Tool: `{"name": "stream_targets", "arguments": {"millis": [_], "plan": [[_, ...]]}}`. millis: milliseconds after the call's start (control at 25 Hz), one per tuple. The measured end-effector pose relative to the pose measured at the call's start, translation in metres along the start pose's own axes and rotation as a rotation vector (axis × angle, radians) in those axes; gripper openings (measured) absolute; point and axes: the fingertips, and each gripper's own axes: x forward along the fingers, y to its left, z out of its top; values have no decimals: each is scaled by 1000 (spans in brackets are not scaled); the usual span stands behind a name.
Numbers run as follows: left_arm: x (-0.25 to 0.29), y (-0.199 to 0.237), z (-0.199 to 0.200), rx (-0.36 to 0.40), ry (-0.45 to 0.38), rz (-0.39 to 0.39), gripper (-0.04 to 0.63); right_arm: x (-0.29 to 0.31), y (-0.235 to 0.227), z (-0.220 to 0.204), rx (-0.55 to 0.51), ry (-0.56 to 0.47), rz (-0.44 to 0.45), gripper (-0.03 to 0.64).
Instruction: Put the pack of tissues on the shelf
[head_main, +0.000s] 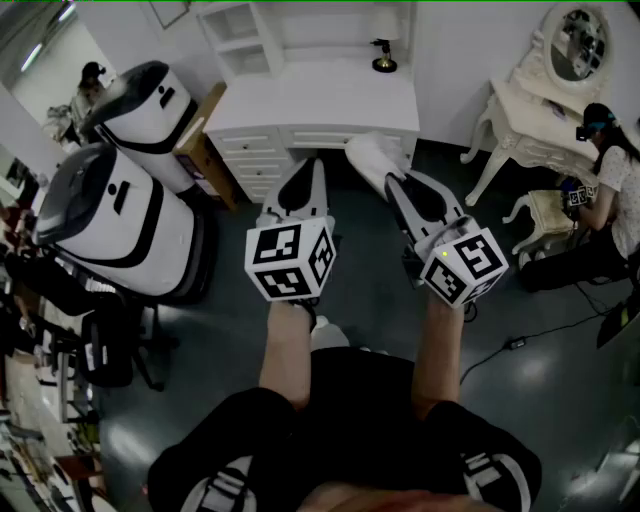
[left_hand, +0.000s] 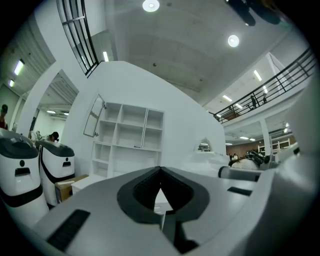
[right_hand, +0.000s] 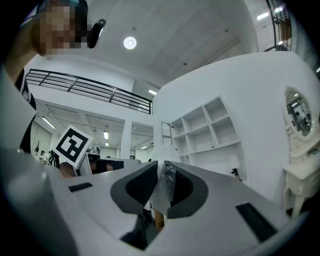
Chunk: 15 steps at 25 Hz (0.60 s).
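The pack of tissues (head_main: 372, 152) is white in a clear wrapper. It sticks out past the tips of my right gripper (head_main: 392, 180), which is shut on it. In the right gripper view the crinkled wrapper (right_hand: 165, 185) is pinched between the jaws of the right gripper (right_hand: 161, 167). My left gripper (head_main: 305, 165) is held beside it, shut with nothing in it, and its tips meet in the left gripper view (left_hand: 160, 169). The white shelf (head_main: 245, 35) stands over a white desk (head_main: 320, 100) ahead, and both gripper views show the shelf (left_hand: 132, 132) (right_hand: 207, 127).
Two white-and-black machines (head_main: 120, 215) (head_main: 150, 105) stand at the left, with a cardboard box (head_main: 205, 145) against the desk. A small lamp (head_main: 383, 45) sits on the desk. At the right are an ornate white vanity (head_main: 545, 110) and a seated person (head_main: 610, 180). A cable (head_main: 510, 345) lies on the floor.
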Motion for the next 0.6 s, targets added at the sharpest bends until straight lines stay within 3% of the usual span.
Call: {"name": "stream_targets", "arguments": {"millis": [200, 600], "plan": [[-3, -25, 0, -16, -13, -15, 11, -6, -9, 1, -2, 20, 19, 55], [-13, -15, -11, 22, 6, 3, 9, 4, 0, -10, 15, 10, 39, 55]]}}
